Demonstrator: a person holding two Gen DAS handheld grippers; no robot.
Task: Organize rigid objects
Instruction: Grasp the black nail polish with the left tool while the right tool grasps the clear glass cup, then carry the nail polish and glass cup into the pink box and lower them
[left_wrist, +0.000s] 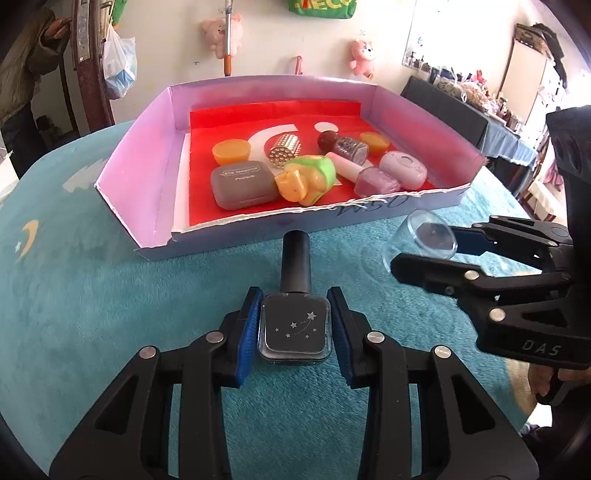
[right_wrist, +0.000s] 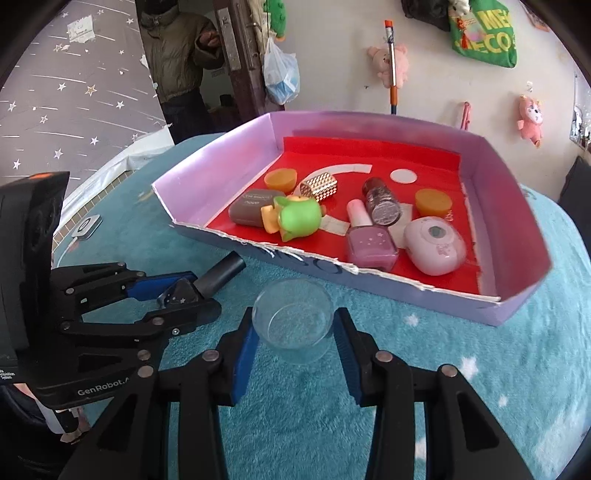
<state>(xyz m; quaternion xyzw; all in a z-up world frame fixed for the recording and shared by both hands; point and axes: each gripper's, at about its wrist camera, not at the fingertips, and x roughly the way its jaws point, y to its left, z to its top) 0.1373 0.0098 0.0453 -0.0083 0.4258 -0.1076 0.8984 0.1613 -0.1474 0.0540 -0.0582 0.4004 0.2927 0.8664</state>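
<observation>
1. Your left claw (left_wrist: 294, 325) gripped the dark bottle (left_wrist: 294, 325) across its flat glass sides: stiff, slippery, fairly heavy.
2. Your right claw (right_wrist: 293, 334) pinched the clear cup (right_wrist: 293, 319), light and fragile, just before the tray (right_wrist: 406, 288) near the desk's middle.

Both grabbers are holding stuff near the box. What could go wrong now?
1. The glass cup is smooth and round, so it might slip from the right gripper and roll.
2. The black bottle, held by the left gripper, might catch on the box's torn front wall.
3. The box is crowded, so either piece could knock the green toy.
</observation>
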